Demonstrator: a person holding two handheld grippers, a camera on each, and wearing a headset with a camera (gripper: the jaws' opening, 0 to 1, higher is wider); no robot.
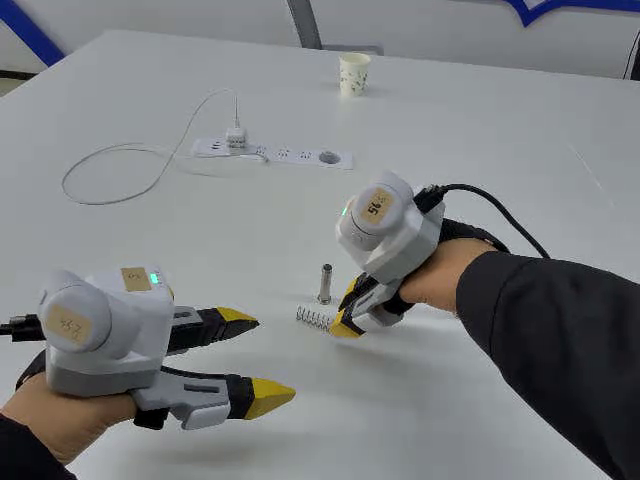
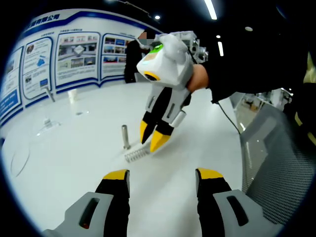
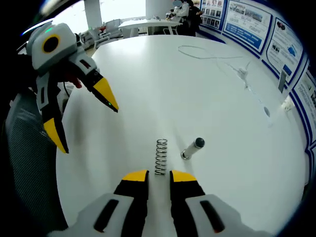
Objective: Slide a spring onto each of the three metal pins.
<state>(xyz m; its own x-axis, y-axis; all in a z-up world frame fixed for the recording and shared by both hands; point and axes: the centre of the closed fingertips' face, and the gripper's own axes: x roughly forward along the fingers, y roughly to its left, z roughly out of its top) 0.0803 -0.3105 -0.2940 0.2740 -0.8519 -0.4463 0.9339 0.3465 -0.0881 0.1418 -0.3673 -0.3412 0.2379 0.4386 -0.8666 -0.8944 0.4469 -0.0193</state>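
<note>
Spring [image 1: 313,317] is seen lying flat on the white table [image 1: 480,140], just beside the one metal pin [image 1: 325,283], which stands upright and bare. No spring is yet seated on it; other pins and springs cannot be made out.

Right gripper [image 1: 345,323] is angled tip-down at the spring's near end. In the right gripper view its jaws are set narrowly apart, with the coil's end at the mouth of the gap; contact cannot be confirmed. The narrow setting is judged to suit a thin coil: little closing is needed, and a grip at one end leaves the far end of the bore free to be threaded over the pin.

Left gripper [image 1: 266,358] is held low and well apart from the work, jaws wide, nothing between them. It is judged to be parked clear, available to steady the pin if required.

Step in hand: pick-up of the first spring.
</note>
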